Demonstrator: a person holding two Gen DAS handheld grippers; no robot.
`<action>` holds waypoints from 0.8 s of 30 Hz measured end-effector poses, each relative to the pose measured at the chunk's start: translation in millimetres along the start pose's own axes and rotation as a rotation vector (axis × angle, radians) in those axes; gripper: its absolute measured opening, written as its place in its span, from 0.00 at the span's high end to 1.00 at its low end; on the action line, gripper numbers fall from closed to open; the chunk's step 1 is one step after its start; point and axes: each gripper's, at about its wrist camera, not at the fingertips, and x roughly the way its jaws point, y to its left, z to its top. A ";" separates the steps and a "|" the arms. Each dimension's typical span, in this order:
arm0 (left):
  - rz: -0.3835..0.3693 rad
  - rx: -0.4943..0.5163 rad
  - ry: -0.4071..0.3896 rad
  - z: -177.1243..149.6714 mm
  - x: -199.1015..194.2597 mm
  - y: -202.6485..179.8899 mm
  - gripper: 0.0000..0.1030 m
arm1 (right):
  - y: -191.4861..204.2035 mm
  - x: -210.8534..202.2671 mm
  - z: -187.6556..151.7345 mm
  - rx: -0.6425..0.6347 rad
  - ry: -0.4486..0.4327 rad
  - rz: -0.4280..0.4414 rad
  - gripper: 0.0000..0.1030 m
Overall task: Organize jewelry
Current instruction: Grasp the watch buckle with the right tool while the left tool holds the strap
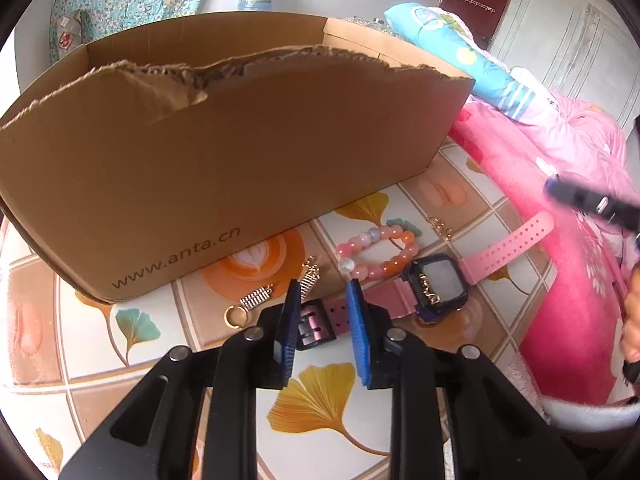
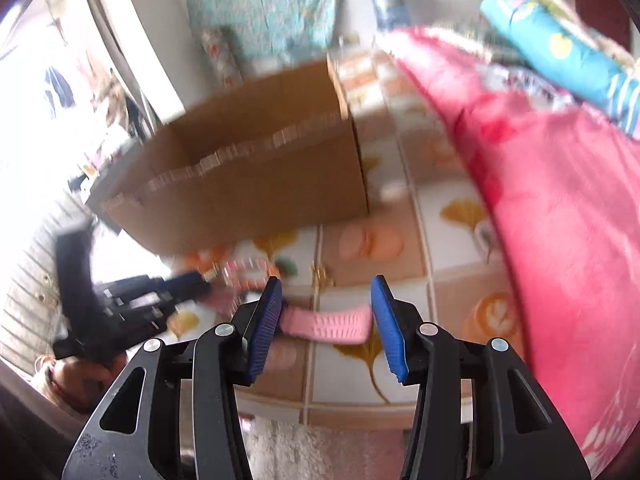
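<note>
Here the left gripper and right gripper are both hanging open and empty; the pink watch is looking light and bendy, so its strap is the best place to grab.

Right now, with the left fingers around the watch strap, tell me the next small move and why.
Probably close the left gripper on the buckle end of the pink watch. Its blue fingers stand open on either side of the strap, which still lies flat on the tiled cloth. The cardboard box sits open just behind, so a lift could follow.
</note>
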 end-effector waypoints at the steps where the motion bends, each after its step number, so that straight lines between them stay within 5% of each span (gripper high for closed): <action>1: 0.000 -0.005 0.001 0.5 -0.8 -0.2 0.78 | 5.3 -4.6 4.8 -0.025 -0.026 0.022 0.56; 5: 0.002 -0.007 -0.003 -0.1 -0.9 0.3 0.78 | 46.3 20.8 3.3 -0.233 0.072 0.130 0.70; 9: 0.007 -0.003 -0.009 -1.7 -2.0 -0.5 0.78 | 73.4 61.0 -21.3 -0.409 0.204 0.119 0.83; 24: 0.008 0.004 -0.007 -2.1 -1.4 -2.6 0.78 | 85.9 80.7 -38.6 -0.547 0.282 0.016 0.88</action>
